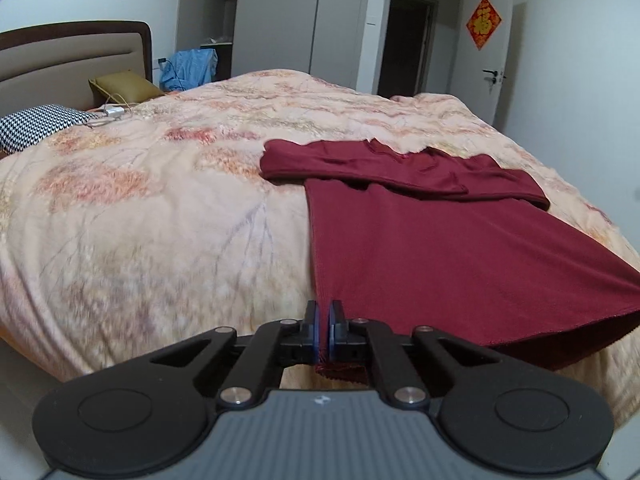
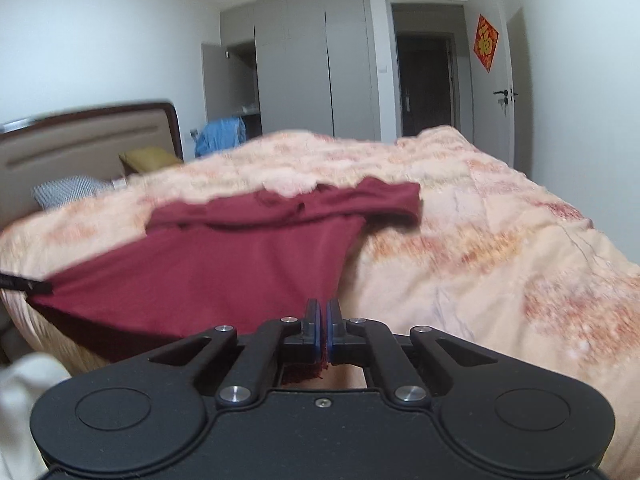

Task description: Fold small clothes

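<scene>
Fluffy peach bedspread (image 1: 140, 200) under smooth maroon garment (image 1: 440, 248), claw-pinched corners.

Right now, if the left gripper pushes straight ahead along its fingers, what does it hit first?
Likely the dark red knit garment it already pinches: the left gripper points along the cloth toward the folded sleeves, peach floral blanket beneath. Depth unclear.

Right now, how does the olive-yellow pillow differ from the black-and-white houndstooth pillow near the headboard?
The olive-yellow pillow is plain in colour, while the black-and-white houndstooth pillow carries a fine check pattern. The olive-yellow pillow lies further away, right against the padded beige headboard; the houndstooth pillow lies nearer the camera, by the picture's left edge. Both rest at the head of the bed, beyond the floral peach blanket.
</scene>
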